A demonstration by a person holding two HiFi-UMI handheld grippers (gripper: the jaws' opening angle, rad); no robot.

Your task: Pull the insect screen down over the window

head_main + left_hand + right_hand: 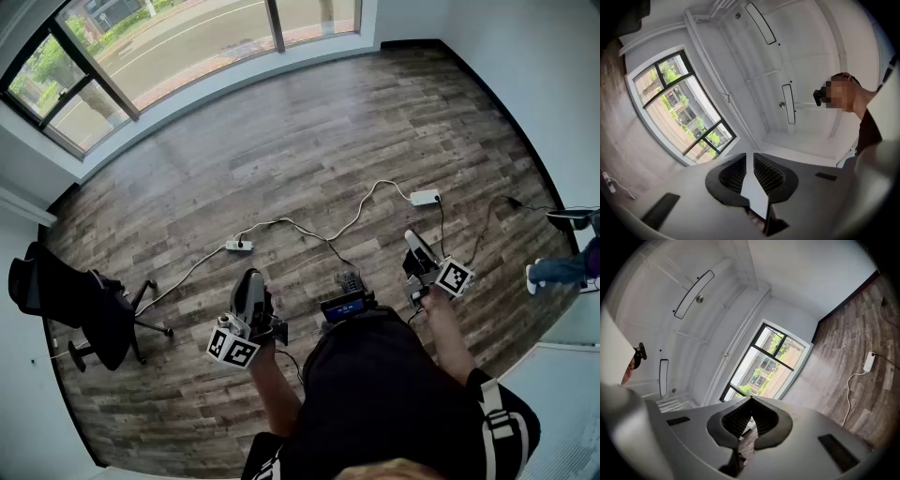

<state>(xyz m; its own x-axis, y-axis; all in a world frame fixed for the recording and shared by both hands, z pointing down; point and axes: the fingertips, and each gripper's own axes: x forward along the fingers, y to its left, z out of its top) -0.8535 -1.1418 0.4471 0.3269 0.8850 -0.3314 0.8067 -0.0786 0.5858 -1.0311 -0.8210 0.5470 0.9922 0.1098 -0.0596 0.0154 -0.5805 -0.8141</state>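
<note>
Your left claw [749, 157] has its jaws a slim gap apart, with only wall showing between them. Your right claw [751, 401] has its tips together on nothing. Both are held low in front of your body, well apart from each other, pointing forward over the wooden floor [356, 131].

The window [141, 56] lies far ahead of both claws, off toward the left claw's side, across the whole open floor. I cannot pick out the insect screen in any view. The glass looks clear from top to bottom, so I judge the screen is rolled up at the head of the frame.

The task proper has not begun; this is the approach. The next move calls for walking to the window and raising a claw to the top of the frame. There you find the screen's pull bar and spread the jaws before closing on it.

Room ahead is generous. Mind the white cable [309, 230] and power strip [239, 246] lying just ahead of the claws, across your path. The office chair [75, 300] stands out beyond the left claw, and another person's leg [558, 272] shows beyond the right claw.
</note>
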